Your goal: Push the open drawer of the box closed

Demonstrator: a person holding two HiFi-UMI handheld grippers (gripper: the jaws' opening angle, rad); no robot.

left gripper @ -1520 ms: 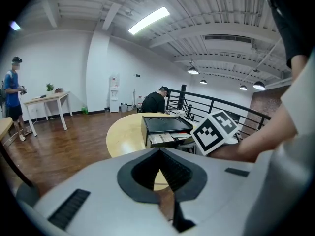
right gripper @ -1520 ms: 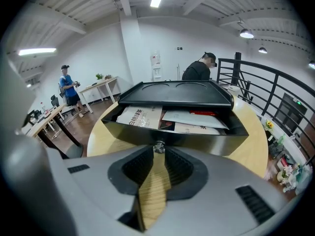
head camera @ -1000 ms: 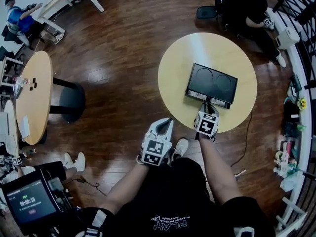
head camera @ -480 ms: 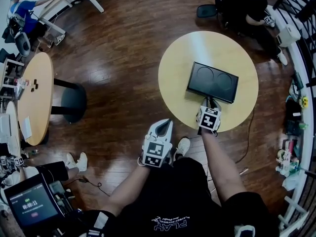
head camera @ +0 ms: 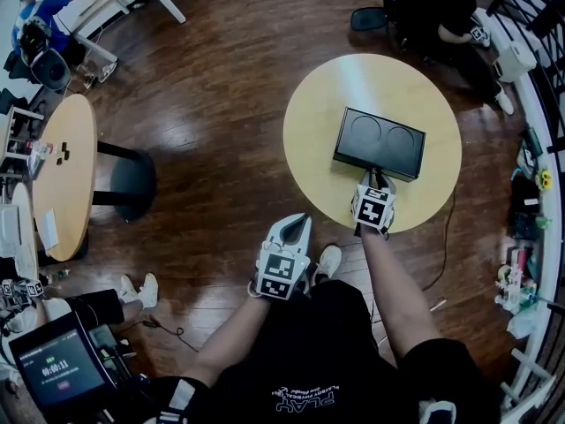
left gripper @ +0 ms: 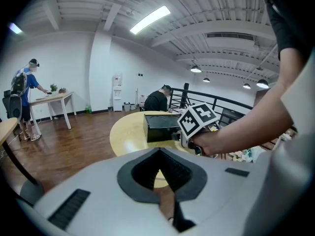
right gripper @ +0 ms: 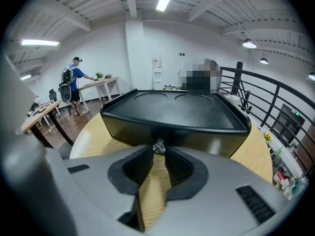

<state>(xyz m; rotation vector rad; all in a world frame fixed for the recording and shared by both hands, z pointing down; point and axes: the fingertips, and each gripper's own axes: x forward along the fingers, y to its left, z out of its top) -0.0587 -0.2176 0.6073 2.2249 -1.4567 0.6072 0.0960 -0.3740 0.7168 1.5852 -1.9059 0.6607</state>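
Observation:
A flat black box (head camera: 380, 142) with two round dents in its lid lies on the round wooden table (head camera: 327, 95). Its drawer front sits flush with the box's near side. My right gripper (head camera: 375, 177) is at that side, shut on the small silver drawer knob (right gripper: 158, 147), which shows between the tips of the right gripper (right gripper: 158, 151) against the black box (right gripper: 172, 112). My left gripper (head camera: 296, 221) hangs off the table over my lap, shut and holding nothing. In the left gripper view, the left gripper (left gripper: 158, 154) points toward the box (left gripper: 160, 127).
A person in black (head camera: 433, 7) sits beyond the table's far edge. A second round table (head camera: 62, 166) stands at the left. A black railing (head camera: 552, 104) runs along the right side, and a timer screen (head camera: 53, 365) is at the bottom left. Dark wood floor surrounds the table.
The drawer that stuck out toward me has slid into the box. My right gripper moved forward with it. The left gripper stayed put.

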